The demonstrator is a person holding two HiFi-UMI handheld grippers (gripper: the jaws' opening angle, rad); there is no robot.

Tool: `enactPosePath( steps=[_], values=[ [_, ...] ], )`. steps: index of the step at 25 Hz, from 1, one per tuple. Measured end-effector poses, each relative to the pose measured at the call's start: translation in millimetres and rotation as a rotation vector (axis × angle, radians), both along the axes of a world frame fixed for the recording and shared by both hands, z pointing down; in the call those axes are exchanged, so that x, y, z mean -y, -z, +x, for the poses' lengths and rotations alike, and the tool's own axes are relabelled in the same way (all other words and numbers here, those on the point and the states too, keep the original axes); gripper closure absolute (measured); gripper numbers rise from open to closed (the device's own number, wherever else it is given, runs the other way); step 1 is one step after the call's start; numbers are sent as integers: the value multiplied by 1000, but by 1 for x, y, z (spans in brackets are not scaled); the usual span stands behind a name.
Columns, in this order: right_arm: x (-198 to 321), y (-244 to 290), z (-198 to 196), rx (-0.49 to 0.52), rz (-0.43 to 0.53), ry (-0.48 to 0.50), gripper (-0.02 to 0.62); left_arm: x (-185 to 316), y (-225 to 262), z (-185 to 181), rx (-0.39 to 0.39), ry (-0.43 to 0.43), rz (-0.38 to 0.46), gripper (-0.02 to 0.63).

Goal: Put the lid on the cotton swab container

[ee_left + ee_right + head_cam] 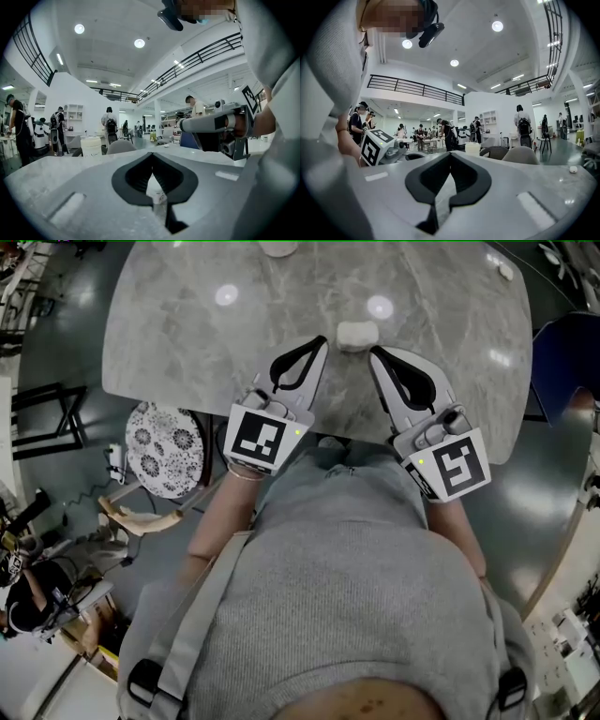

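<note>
From the head view I have both tongs drawn in close to the person's grey-shirted body, tips aimed toward twelve o'clock over the near edge of the marble table [178,324]. The left gripper [323,340] sits at about eleven o'clock and the right gripper [373,351] at about one o'clock, angled in toward each other. The cotton swab container [357,334], a small white rounded thing, rests on the table at twelve o'clock, just beyond and between the two sets of tips. I cannot tell from here whether its lid is on, nor whether either tip touches it.

In the left gripper view the jaws are together, dark pads meeting at the tips. Through the slit below them I see a bit of something white with a label, too little to name. In the right gripper view the jaws are together too, with only pale table surface showing in the slit. Neither pair clamps anything.

A patterned round seat [165,448] stands at nine o'clock, beside the table.
</note>
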State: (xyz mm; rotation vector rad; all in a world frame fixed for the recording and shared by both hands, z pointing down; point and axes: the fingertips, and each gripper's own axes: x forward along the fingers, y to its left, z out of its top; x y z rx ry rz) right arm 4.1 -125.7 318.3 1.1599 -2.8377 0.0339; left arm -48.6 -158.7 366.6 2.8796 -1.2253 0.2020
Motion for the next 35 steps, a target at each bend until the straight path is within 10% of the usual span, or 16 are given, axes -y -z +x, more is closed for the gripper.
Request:
enactPosePath(
  steps=[35],
  values=[
    [-179,32,45,37,56,59,592,-182,51,59,-46,92,24,609]
  ],
)
